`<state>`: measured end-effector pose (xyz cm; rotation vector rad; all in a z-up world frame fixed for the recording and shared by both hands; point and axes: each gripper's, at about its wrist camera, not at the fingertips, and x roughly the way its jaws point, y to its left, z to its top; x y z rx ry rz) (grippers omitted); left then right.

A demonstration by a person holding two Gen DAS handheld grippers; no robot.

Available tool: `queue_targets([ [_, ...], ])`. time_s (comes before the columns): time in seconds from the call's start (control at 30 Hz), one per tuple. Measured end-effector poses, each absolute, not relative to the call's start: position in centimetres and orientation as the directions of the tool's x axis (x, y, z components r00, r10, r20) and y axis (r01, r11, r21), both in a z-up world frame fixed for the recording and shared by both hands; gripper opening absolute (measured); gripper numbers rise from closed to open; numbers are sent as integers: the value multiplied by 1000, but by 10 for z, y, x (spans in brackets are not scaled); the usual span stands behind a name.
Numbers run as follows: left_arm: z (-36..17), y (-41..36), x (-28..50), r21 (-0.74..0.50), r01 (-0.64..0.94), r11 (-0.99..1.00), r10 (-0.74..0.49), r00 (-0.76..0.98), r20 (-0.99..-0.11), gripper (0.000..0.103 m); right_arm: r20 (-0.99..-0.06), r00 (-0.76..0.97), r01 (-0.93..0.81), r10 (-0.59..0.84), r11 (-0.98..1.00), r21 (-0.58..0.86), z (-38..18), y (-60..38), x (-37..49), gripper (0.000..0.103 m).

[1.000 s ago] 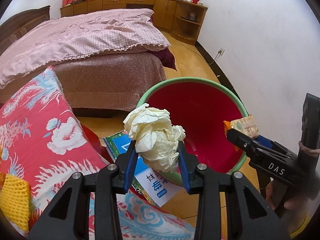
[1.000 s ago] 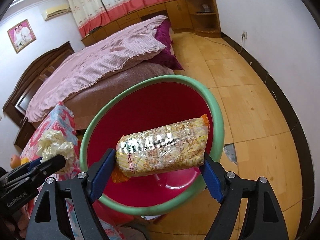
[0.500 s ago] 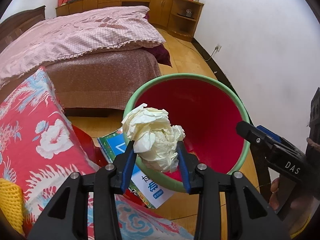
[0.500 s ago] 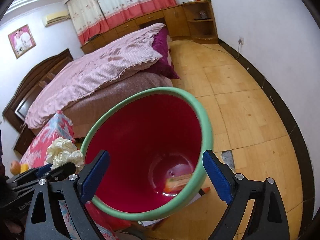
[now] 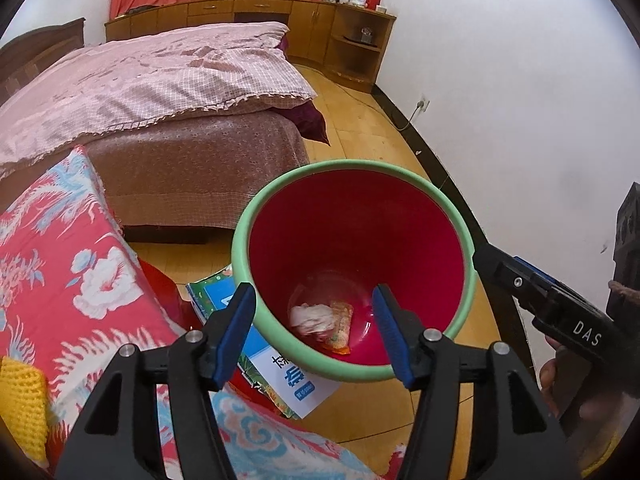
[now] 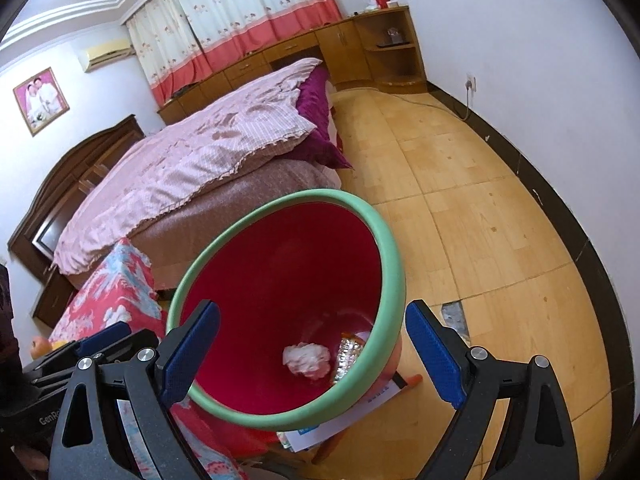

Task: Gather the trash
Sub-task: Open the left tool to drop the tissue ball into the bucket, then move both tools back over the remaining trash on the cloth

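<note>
A red bin with a green rim (image 5: 280,196) (image 6: 392,248) stands on the wooden floor. A crumpled paper ball (image 5: 310,317) (image 6: 306,360) and a yellow snack wrapper (image 5: 340,326) (image 6: 349,354) lie on its bottom. My left gripper (image 5: 314,330) is open and empty above the bin's near rim. My right gripper (image 6: 312,350) is open and empty over the bin; its finger (image 5: 520,280) shows at the right of the left wrist view.
A floral red cloth (image 5: 60,280) covers a surface at the left, with a yellow mesh (image 5: 20,400) on it. A book (image 5: 280,376) lies on the floor under the bin. A bed (image 5: 160,92) stands behind; a white wall (image 5: 520,100) is at the right.
The right gripper opened first and the wrapper fell into the bin. Then the left gripper opened and the paper ball dropped in beside it.
</note>
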<state>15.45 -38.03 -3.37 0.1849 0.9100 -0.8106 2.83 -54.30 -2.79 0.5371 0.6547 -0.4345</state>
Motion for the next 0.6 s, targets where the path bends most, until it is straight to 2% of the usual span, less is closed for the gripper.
queue_targets([
  [0.6, 6, -297, 131, -196, 606, 771, -533, 446, -719, 61, -663, 739, 439, -121, 833, 337, -9, -481, 21, 94],
])
